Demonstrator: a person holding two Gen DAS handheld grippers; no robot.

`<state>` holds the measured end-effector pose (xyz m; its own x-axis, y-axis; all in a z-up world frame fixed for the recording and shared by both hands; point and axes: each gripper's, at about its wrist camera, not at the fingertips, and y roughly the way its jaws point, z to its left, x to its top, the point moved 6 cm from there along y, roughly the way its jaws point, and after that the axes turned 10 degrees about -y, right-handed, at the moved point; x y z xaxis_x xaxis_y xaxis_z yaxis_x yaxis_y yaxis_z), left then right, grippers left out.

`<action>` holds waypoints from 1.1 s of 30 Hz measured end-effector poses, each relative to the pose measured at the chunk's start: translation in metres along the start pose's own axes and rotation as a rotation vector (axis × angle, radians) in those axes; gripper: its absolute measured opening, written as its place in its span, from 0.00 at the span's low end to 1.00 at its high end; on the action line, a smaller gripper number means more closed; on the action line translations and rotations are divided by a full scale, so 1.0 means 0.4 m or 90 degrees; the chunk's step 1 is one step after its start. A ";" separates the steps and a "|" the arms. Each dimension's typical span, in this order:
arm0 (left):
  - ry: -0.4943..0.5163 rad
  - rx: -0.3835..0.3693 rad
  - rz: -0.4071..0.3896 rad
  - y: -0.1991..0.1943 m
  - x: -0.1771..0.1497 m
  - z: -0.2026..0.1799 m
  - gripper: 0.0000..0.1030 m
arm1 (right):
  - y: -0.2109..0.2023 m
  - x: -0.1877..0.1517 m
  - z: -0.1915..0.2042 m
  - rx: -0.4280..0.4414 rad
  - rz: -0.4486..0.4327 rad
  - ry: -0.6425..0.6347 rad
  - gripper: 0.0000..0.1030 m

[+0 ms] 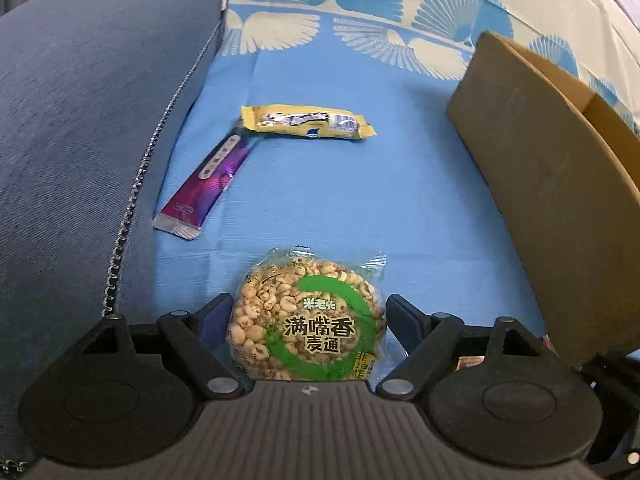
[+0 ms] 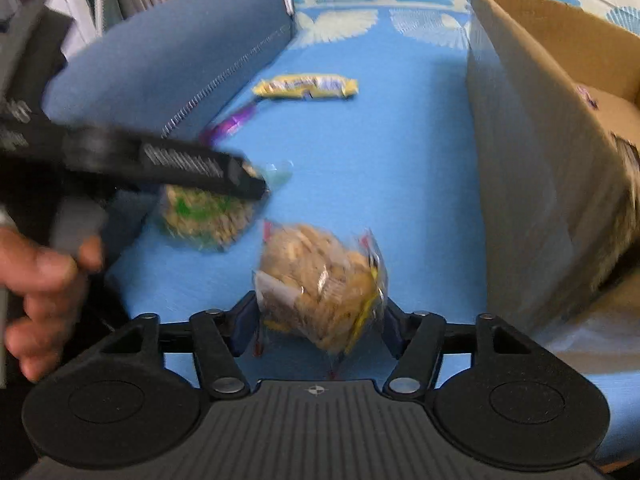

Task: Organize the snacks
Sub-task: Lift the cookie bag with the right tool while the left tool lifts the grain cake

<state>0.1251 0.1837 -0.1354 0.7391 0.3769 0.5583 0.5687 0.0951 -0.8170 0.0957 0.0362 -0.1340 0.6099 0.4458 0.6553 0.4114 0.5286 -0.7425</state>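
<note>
Blue bedsheet [image 1: 340, 200] with fan-print fabric at the far end, grey-blue cushion [image 1: 100, 120] along the left, cardboard box [image 2: 540, 140] standing open on the right. Looks like a bed or sofa, can't say which.

Mid-sort, by the look of it: two snacks being gone after at once, both probably headed for the box.

Left tongs [image 1: 308, 316] spread wide, the round puffed-grain cake in the green wrapper [image 1: 308, 320] sitting right between the fingers. Small gap on each side, so released, not gripping yet. Seen from the right wrist view too, hovering over that same green pack, though blurred.

Right tongs [image 2: 320, 312] straddling the clear bag of crunchy bits [image 2: 320, 288]. Fingers just beside the bag's sides, but too smeared to tell whether the pads actually press on it. Can't call it grasping or released.

Farther off, still lying flat: yellow bar [image 1: 308, 122] across the far middle, purple stick pack [image 1: 204, 184] angled just left of it, near end touching or almost touching the yellow one.

Next up, probably: squeeze down on the grain cake gently (crinkly wrapper, brittle inside), lift, swing right over the box wall. Same for the bag, minding the loose plastic slipping.
</note>
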 end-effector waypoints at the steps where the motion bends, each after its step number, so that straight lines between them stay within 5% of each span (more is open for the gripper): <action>1: 0.005 0.004 0.000 0.001 -0.005 0.000 0.85 | -0.002 0.003 0.003 0.004 -0.008 -0.004 0.70; 22: 0.015 0.010 0.009 0.006 -0.010 -0.008 0.85 | 0.018 -0.013 -0.007 -0.015 -0.001 -0.018 0.72; 33: 0.002 -0.007 -0.014 -0.010 -0.006 -0.004 0.82 | -0.005 -0.011 -0.002 -0.027 -0.035 -0.032 0.55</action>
<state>0.1217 0.1808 -0.1331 0.7279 0.3715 0.5763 0.5883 0.0932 -0.8032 0.0928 0.0326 -0.1353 0.5518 0.4533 0.7000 0.4717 0.5225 -0.7103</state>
